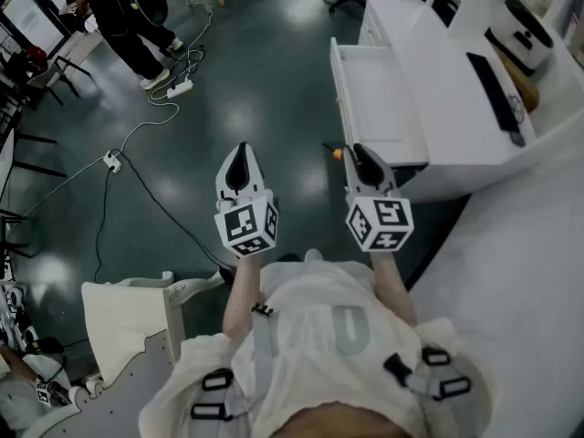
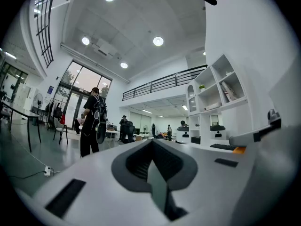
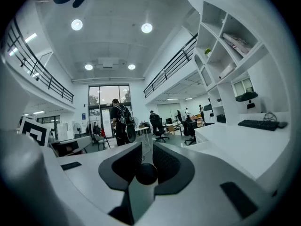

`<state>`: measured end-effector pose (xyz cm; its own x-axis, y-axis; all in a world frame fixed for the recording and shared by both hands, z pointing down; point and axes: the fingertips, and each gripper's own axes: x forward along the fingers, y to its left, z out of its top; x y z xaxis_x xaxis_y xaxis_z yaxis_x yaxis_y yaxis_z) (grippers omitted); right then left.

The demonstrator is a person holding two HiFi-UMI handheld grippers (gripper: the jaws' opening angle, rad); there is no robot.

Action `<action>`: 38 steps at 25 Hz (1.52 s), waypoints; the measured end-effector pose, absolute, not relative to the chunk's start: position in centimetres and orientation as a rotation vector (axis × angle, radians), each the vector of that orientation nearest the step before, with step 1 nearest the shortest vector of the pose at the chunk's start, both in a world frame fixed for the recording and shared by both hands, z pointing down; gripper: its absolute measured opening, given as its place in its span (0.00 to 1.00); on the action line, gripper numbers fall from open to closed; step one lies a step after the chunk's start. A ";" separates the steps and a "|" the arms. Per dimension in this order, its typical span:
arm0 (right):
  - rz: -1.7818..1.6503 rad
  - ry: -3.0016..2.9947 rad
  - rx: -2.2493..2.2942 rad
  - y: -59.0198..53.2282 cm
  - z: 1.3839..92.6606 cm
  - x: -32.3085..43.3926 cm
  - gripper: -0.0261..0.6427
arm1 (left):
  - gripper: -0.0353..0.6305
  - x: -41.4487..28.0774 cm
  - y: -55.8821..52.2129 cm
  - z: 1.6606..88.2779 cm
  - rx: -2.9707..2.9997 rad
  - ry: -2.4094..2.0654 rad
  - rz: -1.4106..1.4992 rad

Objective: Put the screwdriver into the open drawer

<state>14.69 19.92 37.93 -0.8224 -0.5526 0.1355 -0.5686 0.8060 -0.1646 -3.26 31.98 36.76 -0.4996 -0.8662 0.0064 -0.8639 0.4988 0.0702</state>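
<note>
While the right gripper (image 1: 360, 160) is clenched on the screwdriver (image 1: 337, 153), with a dark rounded end of the tool pinched between its jaws in the right gripper view and an orange part poking out to the left of the tips in the head view, the left gripper (image 1: 240, 158) hangs just beside it, jaws pressed together on nothing. Both are held out over the floor, and the right one is near the front corner of the open drawer (image 1: 374, 108) but not yet over it. The drawer is a white tray that looks bare, pulled out from the white desk (image 1: 456, 144). A keyboard (image 1: 494, 89) lies on the desktop beyond, and a cable (image 1: 151, 190) trails across the floor off to the left. I'd worry about the hold. The jaws seem to bear on a round part, so a quick swing towards the drawer could let the tool roll or slip and fall to the floor. Because it sticks out sideways, it could also knock the drawer's front edge if brought in too low.
</note>
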 end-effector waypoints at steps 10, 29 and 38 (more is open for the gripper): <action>0.206 -2.941 0.900 19.5 36.5 14.3 0.14 | 0.06 -3.1 30.5 36.1 1.594 -2.678 -0.110; 0.244 -2.980 0.955 17.2 35.6 16.3 0.14 | 0.06 -2.0 28.9 36.6 1.598 -2.652 -0.077; 0.183 -2.973 0.961 15.8 35.3 15.8 0.14 | 0.06 -2.8 28.5 36.7 1.574 -2.671 -0.058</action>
<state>15.81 15.76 35.26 -0.8115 -0.5825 0.0468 -0.5838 0.8047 -0.1075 -2.79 28.52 36.70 -0.4838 -0.8750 0.0162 -0.8735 0.4839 0.0528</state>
